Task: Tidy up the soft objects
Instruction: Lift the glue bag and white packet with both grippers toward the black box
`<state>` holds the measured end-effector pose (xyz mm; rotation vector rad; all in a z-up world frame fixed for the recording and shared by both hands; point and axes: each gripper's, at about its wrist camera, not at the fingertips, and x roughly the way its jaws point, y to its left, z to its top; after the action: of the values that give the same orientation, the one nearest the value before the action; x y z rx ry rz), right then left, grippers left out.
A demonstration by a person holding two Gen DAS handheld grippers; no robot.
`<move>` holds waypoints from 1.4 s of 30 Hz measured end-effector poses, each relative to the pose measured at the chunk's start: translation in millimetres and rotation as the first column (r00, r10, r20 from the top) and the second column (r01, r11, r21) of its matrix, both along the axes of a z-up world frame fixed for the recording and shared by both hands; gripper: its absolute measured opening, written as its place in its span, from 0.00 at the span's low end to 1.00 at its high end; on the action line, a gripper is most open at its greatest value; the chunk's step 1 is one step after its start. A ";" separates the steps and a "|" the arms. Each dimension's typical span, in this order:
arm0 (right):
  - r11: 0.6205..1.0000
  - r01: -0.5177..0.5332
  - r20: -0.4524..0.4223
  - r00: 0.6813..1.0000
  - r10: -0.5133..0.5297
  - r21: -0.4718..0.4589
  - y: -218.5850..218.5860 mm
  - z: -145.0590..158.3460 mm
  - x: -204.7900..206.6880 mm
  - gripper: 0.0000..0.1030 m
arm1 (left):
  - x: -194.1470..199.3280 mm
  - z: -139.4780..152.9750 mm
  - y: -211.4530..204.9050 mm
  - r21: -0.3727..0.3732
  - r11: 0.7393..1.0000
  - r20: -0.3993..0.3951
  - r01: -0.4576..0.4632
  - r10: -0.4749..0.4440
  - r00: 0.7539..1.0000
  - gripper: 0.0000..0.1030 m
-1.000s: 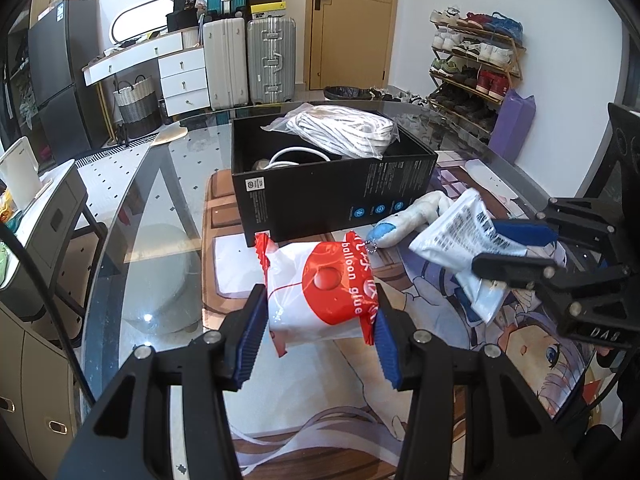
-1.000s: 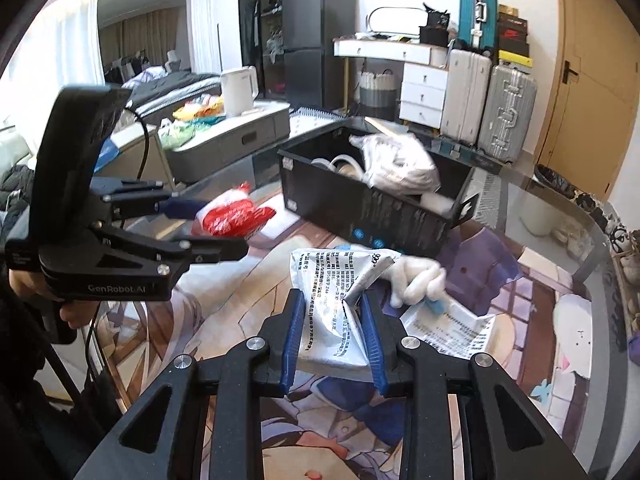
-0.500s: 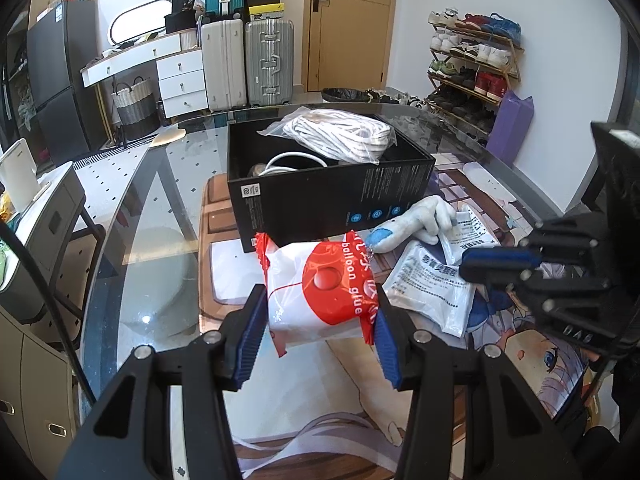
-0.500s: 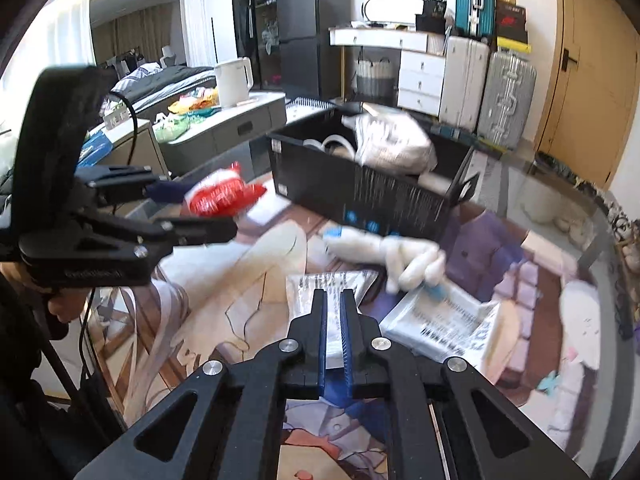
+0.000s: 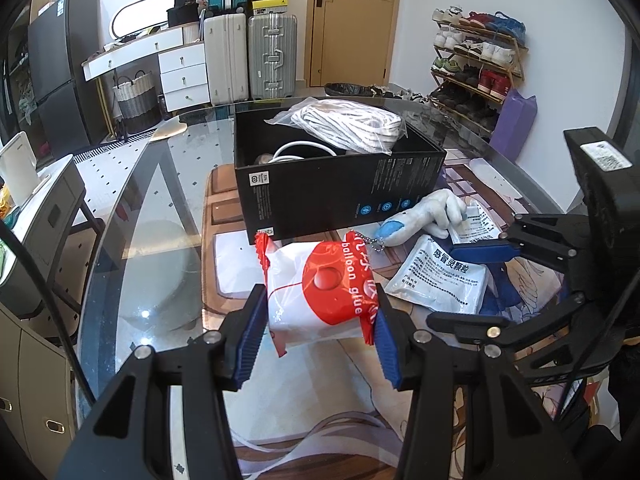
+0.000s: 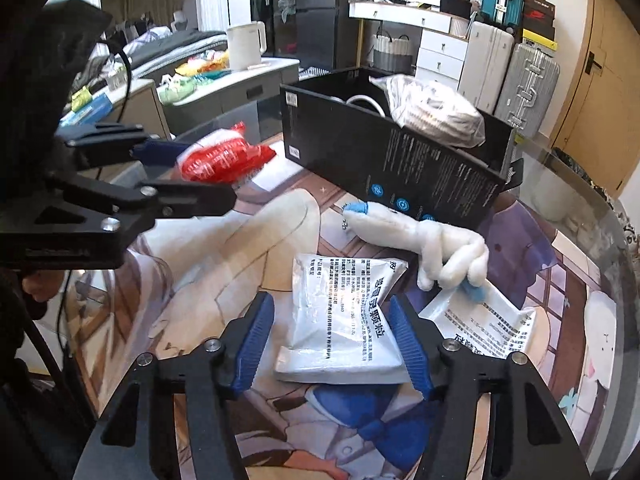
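Balloon glue bag: red-and-white soft packet, held up off the tabletop between the blue pads of the left gripper, short of the black box.
Left jaws: partly closed and pressing the bag's sides; the grip sits on the lower end, so the packet could sag or slide out if it is swung toward the box.
White sachet: printed foil pouch lying flat on the tabletop, between the pads of the right gripper.
Right jaws: have just been opening and stand wide on either side of the sachet; no pad presses it. Flat as it lies, a close could skate over the top, or pinch only an edge.
Second sachet: just beside, partly under the plush toy; a sloppy grab may drag it along.
Black box: already holds a bagged coil of white rope heaped over the rim; little room is left, so a dropped packet might roll back out.
Anime mat: the printed sheet under everything could bunch if the pads scrape it.
Crowding: both grippers work close together, a clash is likely if they head for the box at once.
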<state>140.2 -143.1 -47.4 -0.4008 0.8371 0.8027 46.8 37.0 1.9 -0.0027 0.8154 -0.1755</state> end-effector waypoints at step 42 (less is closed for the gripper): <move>0.976 0.047 0.130 0.989 -0.076 0.213 -40.0 68.1 -14.8 0.31 | 2.6 31.1 -5.0 0.006 1.000 0.082 -0.008 0.007 0.997 0.47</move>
<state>125.4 -183.1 20.7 -0.2388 0.6263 0.7878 49.4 32.0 33.1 0.0074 0.7342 -0.1646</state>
